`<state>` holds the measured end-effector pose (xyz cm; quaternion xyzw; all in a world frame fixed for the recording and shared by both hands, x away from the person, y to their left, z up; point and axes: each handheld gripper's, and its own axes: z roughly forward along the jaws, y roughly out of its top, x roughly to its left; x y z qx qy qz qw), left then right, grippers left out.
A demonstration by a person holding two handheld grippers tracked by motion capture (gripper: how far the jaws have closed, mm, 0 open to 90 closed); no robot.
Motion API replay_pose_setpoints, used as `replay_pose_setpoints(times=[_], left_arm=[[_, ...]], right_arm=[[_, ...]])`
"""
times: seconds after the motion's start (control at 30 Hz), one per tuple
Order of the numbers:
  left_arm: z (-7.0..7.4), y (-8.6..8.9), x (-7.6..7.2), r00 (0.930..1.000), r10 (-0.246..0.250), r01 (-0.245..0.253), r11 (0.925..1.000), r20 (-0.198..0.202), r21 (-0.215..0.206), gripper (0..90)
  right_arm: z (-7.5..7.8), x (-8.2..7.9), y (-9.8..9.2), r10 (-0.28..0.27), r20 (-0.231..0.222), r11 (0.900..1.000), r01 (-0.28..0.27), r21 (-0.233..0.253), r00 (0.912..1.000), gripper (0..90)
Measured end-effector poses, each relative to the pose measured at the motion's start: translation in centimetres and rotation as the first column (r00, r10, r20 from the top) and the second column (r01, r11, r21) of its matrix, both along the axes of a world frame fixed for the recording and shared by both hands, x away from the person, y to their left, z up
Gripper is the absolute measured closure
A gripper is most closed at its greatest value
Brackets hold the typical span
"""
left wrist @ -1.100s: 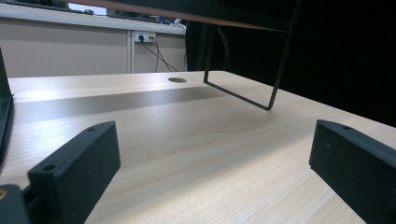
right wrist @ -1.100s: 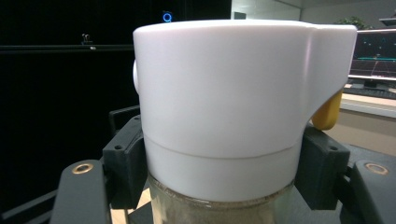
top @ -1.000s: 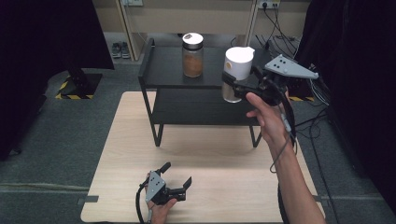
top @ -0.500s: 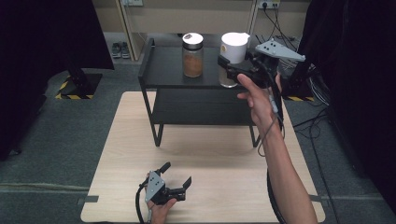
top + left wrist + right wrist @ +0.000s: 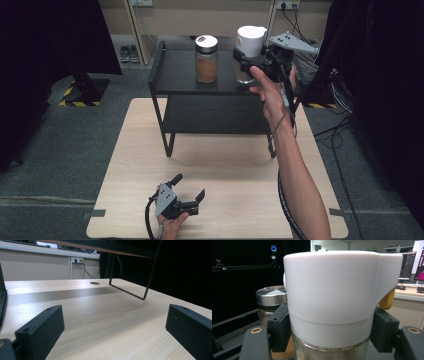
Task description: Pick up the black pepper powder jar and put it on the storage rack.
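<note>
Moved from one o'clock of the rack's edge, the right gripper (image 5: 248, 62) pinches the white-lid jar (image 5: 248, 55) on the shelf (image 5: 180, 75), beside the steel-lid jar (image 5: 206, 58).

Left gripper (image 5: 112, 327) rests spread on the table (image 5: 100, 315).

Right jaws clamp the white-lid jar (image 5: 337, 302); placing seems nearly done, release remains.

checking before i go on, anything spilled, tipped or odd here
Nothing stands out. Both jars stand upright on the black shelf: the metal-lidded jar alone, the white-lidded jar held in the right claw. No spill shows on the shelf or the table. The left claw rests open on the table.
</note>
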<state>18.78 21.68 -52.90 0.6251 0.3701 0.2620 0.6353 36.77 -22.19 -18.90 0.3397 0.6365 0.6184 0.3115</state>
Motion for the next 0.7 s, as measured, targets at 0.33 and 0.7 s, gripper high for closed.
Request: replay_pose_setpoints(times=[0.33,0.7], left_arm=[[-0.1,0.0,0.0,1.0000,0.000,0.000,1.0000,0.002,-0.006,1.1],[-0.1,0.0,0.0,1.0000,0.000,0.000,1.0000,0.002,-0.009,1.1]], right_arm=[[-0.3,0.9,1.0,-0.023,-0.015,1.000,0.023,0.003,0.9996,30.6],[-0.6,1.3,2.0,-0.034,-0.016,0.999,0.034,0.002,0.9993,30.6]])
